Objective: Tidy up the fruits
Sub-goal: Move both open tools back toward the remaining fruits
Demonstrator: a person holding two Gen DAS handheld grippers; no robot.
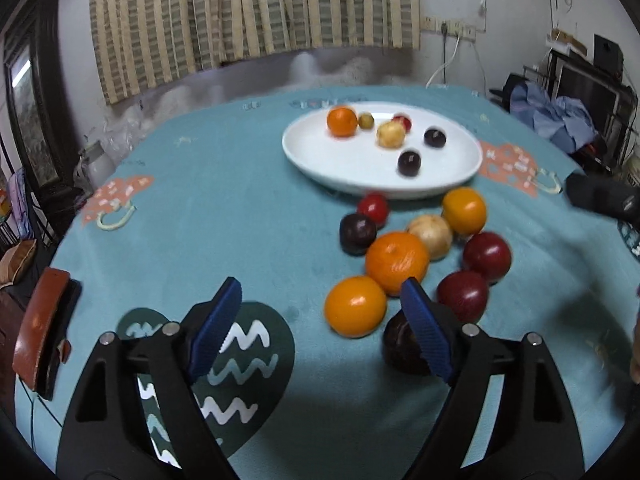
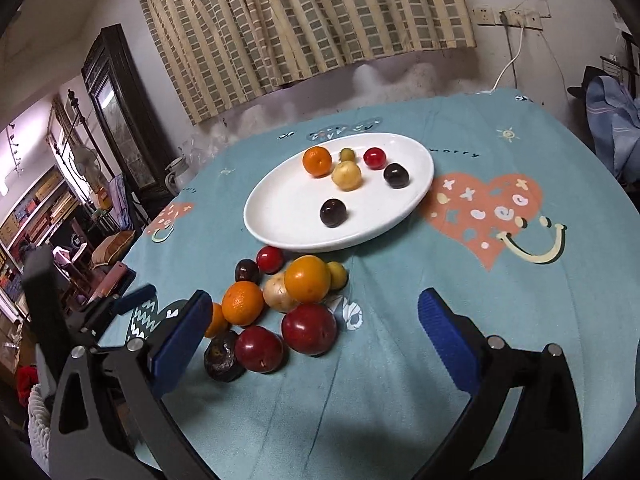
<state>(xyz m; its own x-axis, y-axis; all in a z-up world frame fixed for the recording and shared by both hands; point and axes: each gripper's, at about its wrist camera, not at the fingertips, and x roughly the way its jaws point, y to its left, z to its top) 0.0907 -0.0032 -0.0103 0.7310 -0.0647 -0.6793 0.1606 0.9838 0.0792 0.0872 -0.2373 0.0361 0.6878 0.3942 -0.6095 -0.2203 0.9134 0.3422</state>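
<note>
A white oval plate on the teal tablecloth holds an orange, a yellow fruit, a small red fruit and two dark plums. In front of it lies a pile of loose fruit: oranges, red apples, dark fruits. My left gripper is open and empty just left of the pile. My right gripper is open and empty above the pile's near side.
The round table has a teal cloth with heart prints. A brown case lies at the table's left edge. Curtains hang behind. Clutter and blue cloth stand to the right.
</note>
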